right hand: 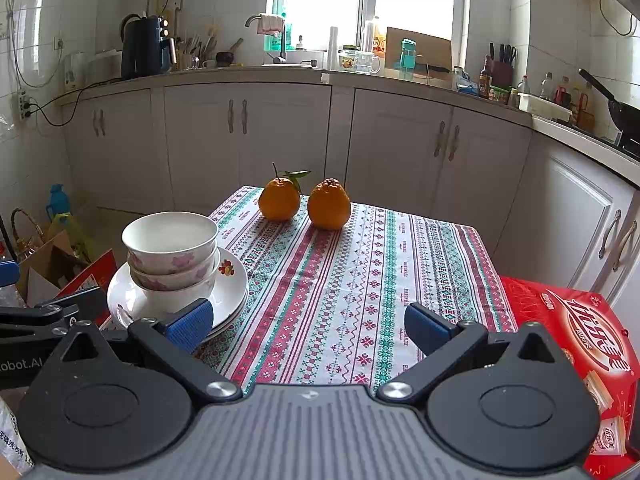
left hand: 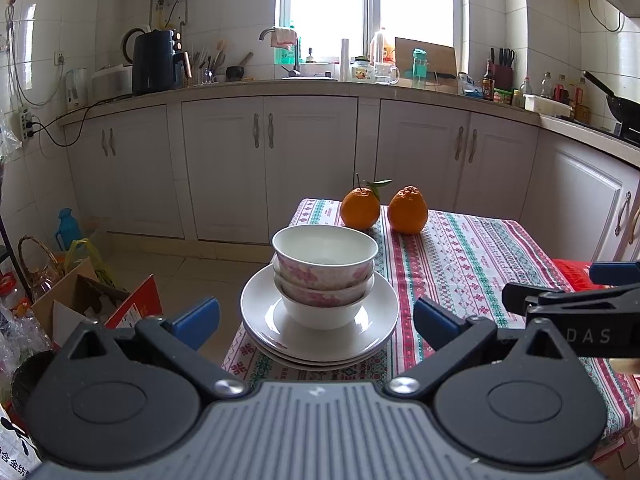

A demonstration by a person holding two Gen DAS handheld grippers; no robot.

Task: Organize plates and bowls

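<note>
Both the left gripper [left hand: 316,316] and right gripper [right hand: 308,326] gape empty; bowls [left hand: 325,276] sit stacked on plates [left hand: 320,330], so stacking looks finished, withdrawal next.

Both wrist views face the window, sharing table [left hand: 460,248] (near)

left tool [left hand: 316,322], right tool [right hand: 308,326]: black arms, blue pads, silver screws, ribbed grey body.
</note>
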